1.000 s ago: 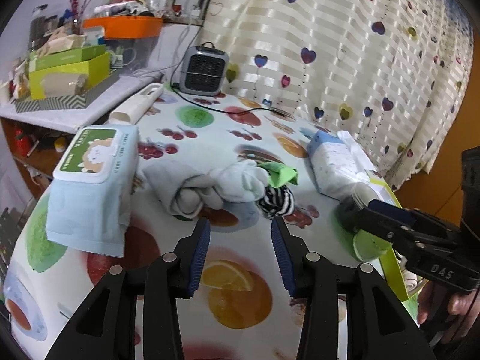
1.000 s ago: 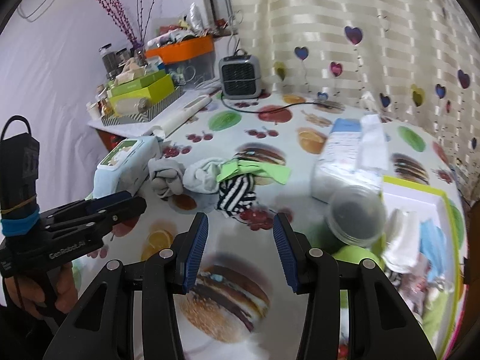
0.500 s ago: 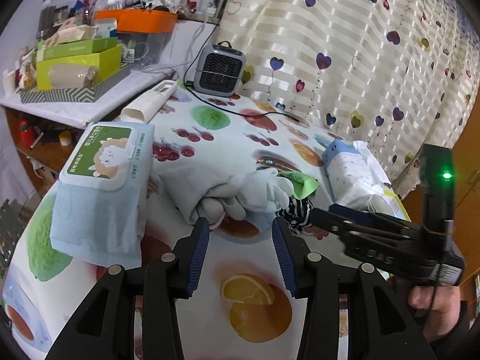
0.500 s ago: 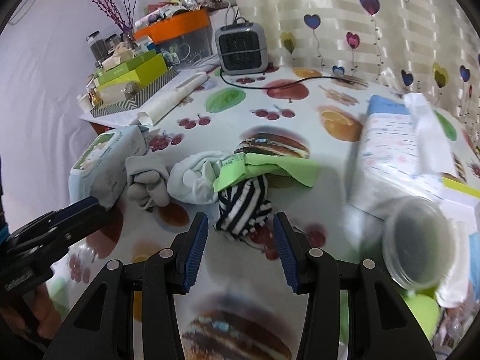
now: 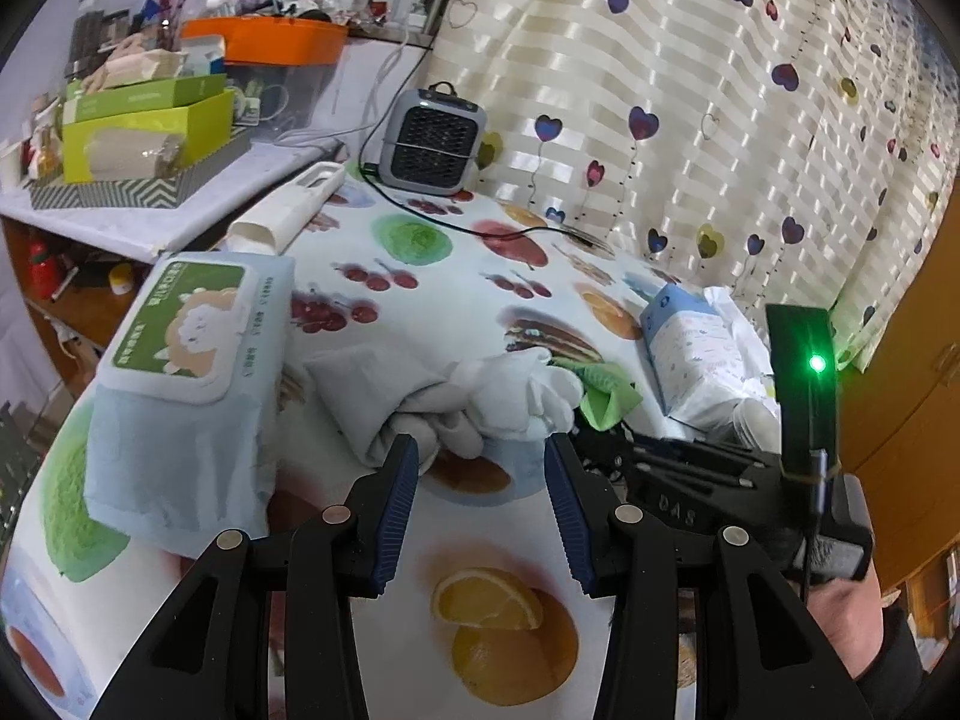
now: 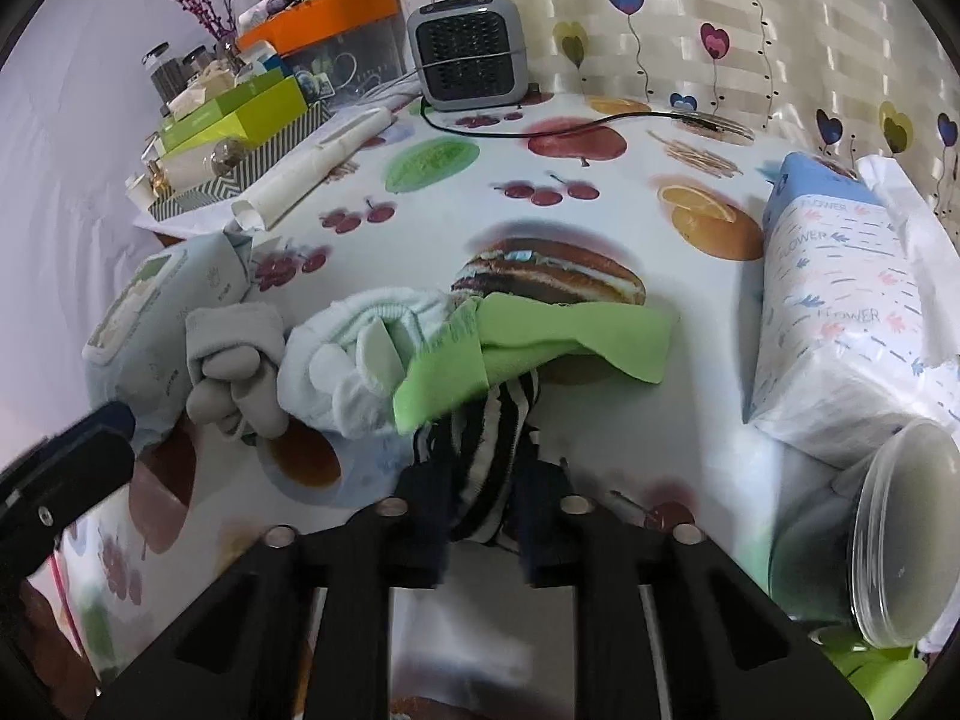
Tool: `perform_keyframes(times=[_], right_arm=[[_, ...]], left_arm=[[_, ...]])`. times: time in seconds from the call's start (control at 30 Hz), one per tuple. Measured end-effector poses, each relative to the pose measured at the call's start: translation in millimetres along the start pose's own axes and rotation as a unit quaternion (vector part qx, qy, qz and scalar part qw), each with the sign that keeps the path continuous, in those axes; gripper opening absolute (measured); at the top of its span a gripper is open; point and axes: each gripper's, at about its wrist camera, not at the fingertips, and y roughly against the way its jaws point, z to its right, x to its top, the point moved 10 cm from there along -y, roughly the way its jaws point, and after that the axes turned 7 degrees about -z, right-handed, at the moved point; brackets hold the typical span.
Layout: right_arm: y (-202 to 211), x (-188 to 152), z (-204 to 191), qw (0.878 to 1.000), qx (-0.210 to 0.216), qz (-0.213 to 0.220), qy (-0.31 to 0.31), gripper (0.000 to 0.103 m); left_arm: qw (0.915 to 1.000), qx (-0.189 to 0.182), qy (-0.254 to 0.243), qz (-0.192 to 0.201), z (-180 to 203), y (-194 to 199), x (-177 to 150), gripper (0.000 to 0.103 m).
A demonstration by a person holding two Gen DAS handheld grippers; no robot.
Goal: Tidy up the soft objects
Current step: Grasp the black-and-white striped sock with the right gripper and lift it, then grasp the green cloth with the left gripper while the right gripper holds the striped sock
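Socks sit in one tangled heap near the middle of the desk [image 5: 600,276]: grey sock [image 5: 372,396], white sock [image 5: 510,396], green cloth [image 5: 606,390] all touching.

Left wrist view: left gripper [image 5: 480,480] is released, jaws spread wide, hovering just short of the grey/white clump, nothing between the pads. Wet wipes pack [image 5: 180,384] lies toward the desk's left edge, touching the grey sock. Risk: closing here likely pinches both grey and white at once since they're knotted together, so one drags the other. Risk 2: grey sock tugs the wipes pack toward the left edge. Right gripper's body [image 5: 690,480] is close on the right; collision possible if both close in on the same heap.

Right wrist view: right gripper [image 6: 480,510] is clenched on the striped sock [image 6: 486,450], jaws narrow with fabric bunched between. Green cloth [image 6: 540,342] lies draped over the striped sock's far end, so lifting probably carries it along or flings it. White sock [image 6: 360,372] touches the green cloth too; the chain could drag.

Containers: clear plastic tub [image 6: 888,540] at the desk's right edge lies on its side, contents not readable. Tissue pack [image 6: 840,312] sits just behind it, sealed. Orange-lidded bin [image 6: 324,30] on the far side shelf holds clutter I can't identify.
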Motion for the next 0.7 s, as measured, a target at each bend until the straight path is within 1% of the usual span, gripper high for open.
perform_keyframes(times=[0.2, 0.3, 0.4, 0.43, 0.47, 0.57, 0.7], right_arm=[[20.6, -18.9, -4.5, 1.0, 0.004, 0.003, 0.017, 0.011], [31.3, -39.4, -6.9, 1.0, 0.014, -0.004, 0.022, 0.011], [41.2, -67.8, -11.0, 0.999, 0.032, -0.021, 0.026, 0.011], [44.3, -74.0, -10.8, 0.999, 0.035, -0.022, 0.025, 0.011], [48.1, -79.8, -9.6, 0.999, 0.037, -0.022, 0.022, 0.011], [63.7, -89.6, -2.8, 0.999, 0.039, -0.012, 0.006, 0.011], [90.8, -86.0, 3.5, 0.999, 0.028, 0.021, 0.002, 0.011]], left_arm=[[0.9998, -0.01, -0.016, -0.005, 16.8, -8.2, 3.6, 0.042], [0.9996, -0.015, -0.024, -0.008, 25.0, -10.9, 4.1, 0.042], [0.999, -0.021, -0.037, -0.014, 36.0, -16.6, 2.9, 0.043], [0.9988, -0.023, -0.04, -0.016, 38.1, -18.5, 2.3, 0.048], [0.9986, -0.025, -0.042, -0.02, 41.6, -21.8, 1.4, 0.051], [0.9978, -0.031, -0.052, -0.029, 53.1, -29.8, -0.2, 0.052], [0.9965, -0.034, -0.068, -0.034, 66.0, -37.5, 0.4, 0.052]])
